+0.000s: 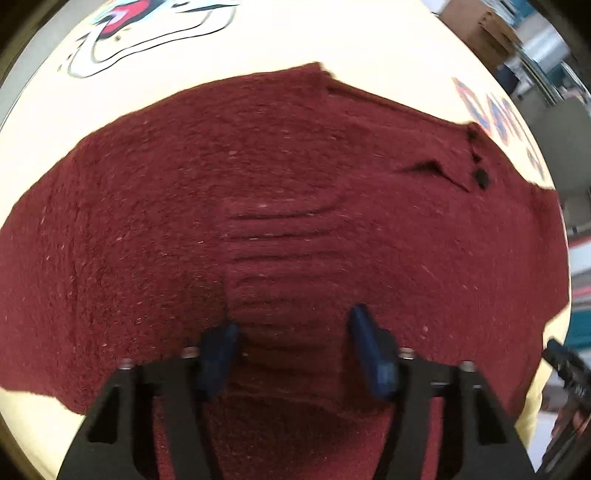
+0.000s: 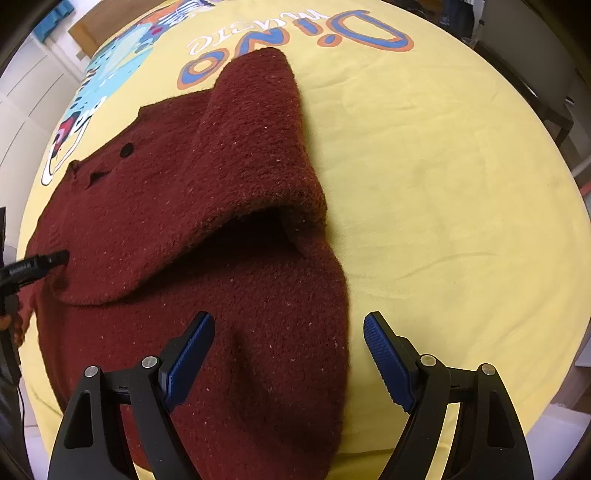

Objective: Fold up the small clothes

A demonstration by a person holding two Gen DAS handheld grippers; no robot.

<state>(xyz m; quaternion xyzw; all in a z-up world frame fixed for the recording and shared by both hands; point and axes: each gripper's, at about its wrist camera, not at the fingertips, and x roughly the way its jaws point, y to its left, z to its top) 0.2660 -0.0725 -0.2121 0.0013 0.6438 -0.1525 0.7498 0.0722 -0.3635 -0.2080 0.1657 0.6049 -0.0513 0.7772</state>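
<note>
Left wrist view: left tongs point(image 1: 293, 338) open, pressed onto dark red sweater point(image 1: 184, 206), cloth wrinkled between pads, not pinched. Sweater spread on yellow sheet point(image 1: 332, 40).

Right wrist view: right tongs point(image 2: 288, 347) wide open, holding nothing, above sweater point(image 2: 207, 206) edge; sleeve point(image 2: 258, 122) folded across body.

A yellow printed sheet point(image 2: 443, 177) covers the work surface, its blue-and-orange "Dino" lettering point(image 2: 295, 40) at twelve o'clock. White panelled cabinet doors point(image 2: 26, 96) stand at ten o'clock; cardboard boxes point(image 1: 476, 26) sit at one o'clock.
</note>
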